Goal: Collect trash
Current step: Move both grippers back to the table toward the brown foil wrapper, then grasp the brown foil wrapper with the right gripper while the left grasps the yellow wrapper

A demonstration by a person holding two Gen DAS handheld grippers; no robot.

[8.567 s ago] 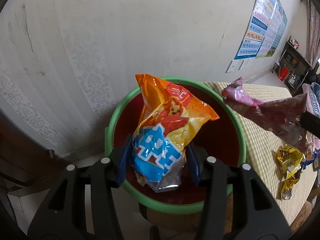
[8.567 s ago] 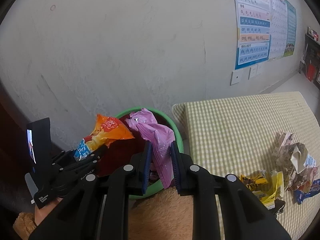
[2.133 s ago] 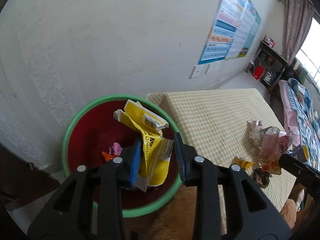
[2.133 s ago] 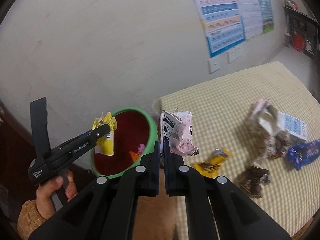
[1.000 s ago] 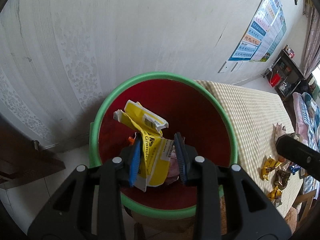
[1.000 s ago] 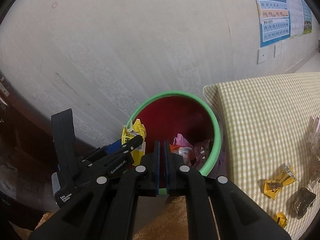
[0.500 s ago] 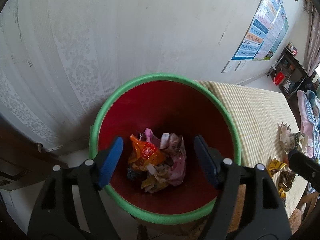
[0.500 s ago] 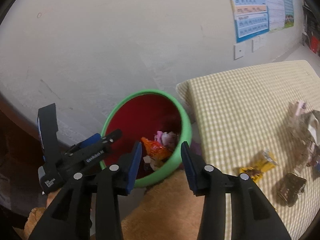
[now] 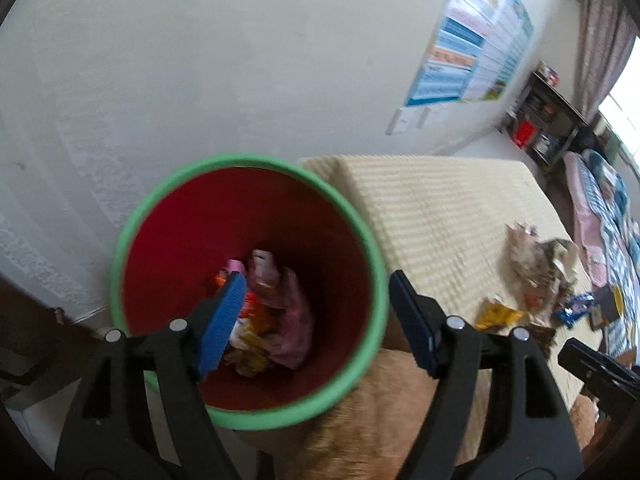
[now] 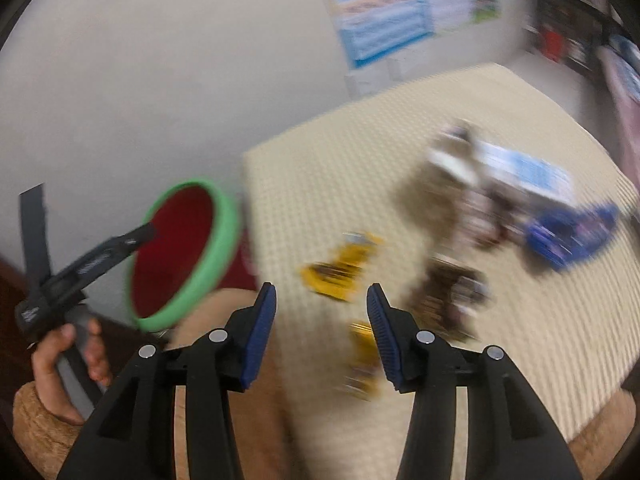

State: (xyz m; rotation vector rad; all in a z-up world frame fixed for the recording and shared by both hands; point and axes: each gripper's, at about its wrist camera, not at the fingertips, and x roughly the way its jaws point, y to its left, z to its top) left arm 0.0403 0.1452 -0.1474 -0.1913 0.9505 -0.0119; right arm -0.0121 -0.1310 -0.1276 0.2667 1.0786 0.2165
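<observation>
Green-rimmed bin (image 9: 372,276) holds crumpled wrappers (image 9: 276,312); left claw (image 9: 316,320) gapes empty above it. Right claw (image 10: 322,332), opening, empty, over blurred yellow wrapper (image 10: 340,268) near the tabletop (image 10: 400,160) edge.

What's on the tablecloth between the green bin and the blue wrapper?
Right wrist view: a yellow wrapper and a dark brown one lie between the bin and blue wrapper.
</observation>
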